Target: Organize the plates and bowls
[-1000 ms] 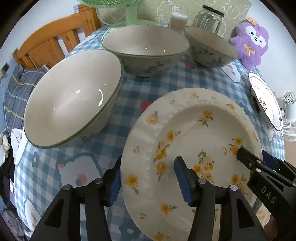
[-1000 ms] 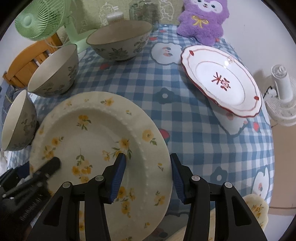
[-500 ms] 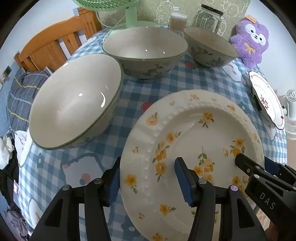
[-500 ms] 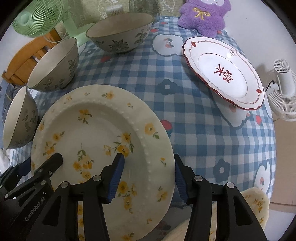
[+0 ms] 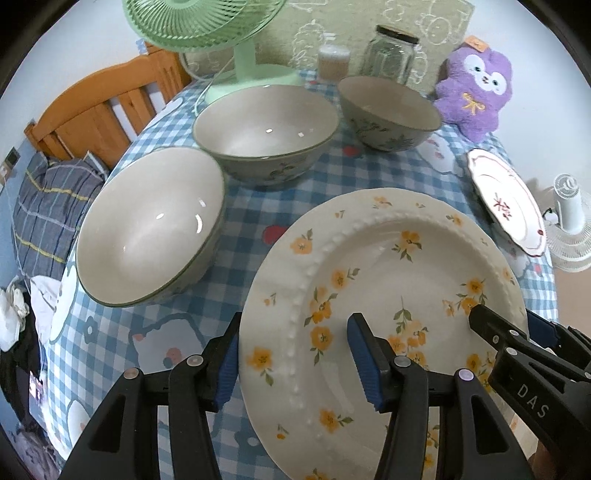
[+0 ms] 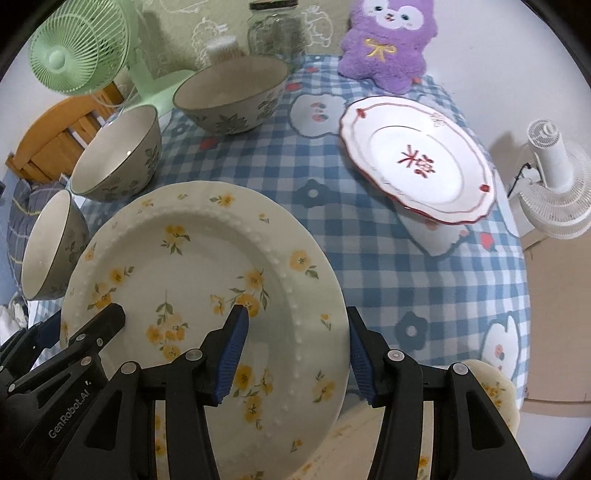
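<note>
Lifting the yellow-flowered plate [image 5: 388, 295] evenly matters most: the left hand-held gripper [image 5: 295, 360] and right hand-held gripper [image 6: 293, 345] each straddle opposite rims, apparently clamping them. Keep both level, clear of the nearest bowl [image 5: 147, 225] left of the plate, above the checked surface [image 6: 369, 236].

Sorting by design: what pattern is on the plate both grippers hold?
Cream plate with yellow flowers and a beaded ring; clearest in the right wrist view.

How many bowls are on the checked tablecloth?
3. The near bowl sits at the table's left edge, the middle bowl stands before the green fan, and the far bowl sits by the glass jar. None looks hidden.
</note>
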